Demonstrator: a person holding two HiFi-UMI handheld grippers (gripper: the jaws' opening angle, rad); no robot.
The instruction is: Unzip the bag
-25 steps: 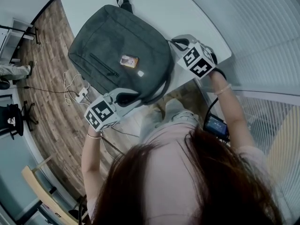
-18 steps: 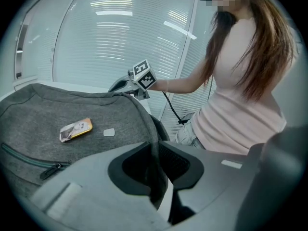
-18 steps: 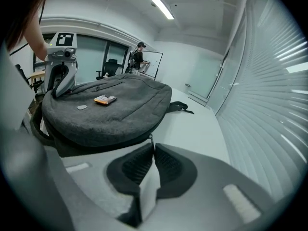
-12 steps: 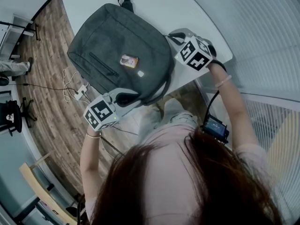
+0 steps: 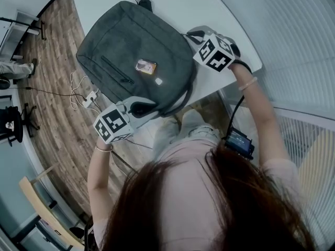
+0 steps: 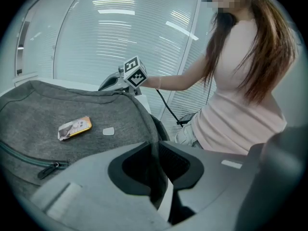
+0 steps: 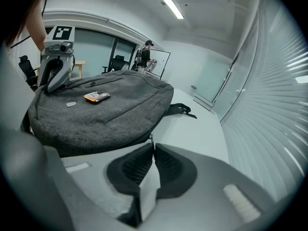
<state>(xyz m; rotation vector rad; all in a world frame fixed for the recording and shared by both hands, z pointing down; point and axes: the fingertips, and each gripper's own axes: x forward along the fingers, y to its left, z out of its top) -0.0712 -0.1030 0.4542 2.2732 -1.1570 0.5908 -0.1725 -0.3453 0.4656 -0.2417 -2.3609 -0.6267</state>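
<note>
While left hand-held gripper (image 6: 156,148) pinches bag (image 6: 72,107) | right hand-held gripper (image 7: 152,149) (clamping zipper pull (image 7: 151,138)) slid onward

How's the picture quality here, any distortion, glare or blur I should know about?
Head view: strong fisheye curves the table edge; hair at the bottom is soft. Left gripper view: light streaks glare on the blinds, bag sharp. Right gripper view: dark vignetted corners, bright ceiling light, zip pull sharp at the jaw tips.

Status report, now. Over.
Left gripper clamped on bag edge. Right gripper shut on zipper pull. Bag flat on table. Nothing in the way.
</note>
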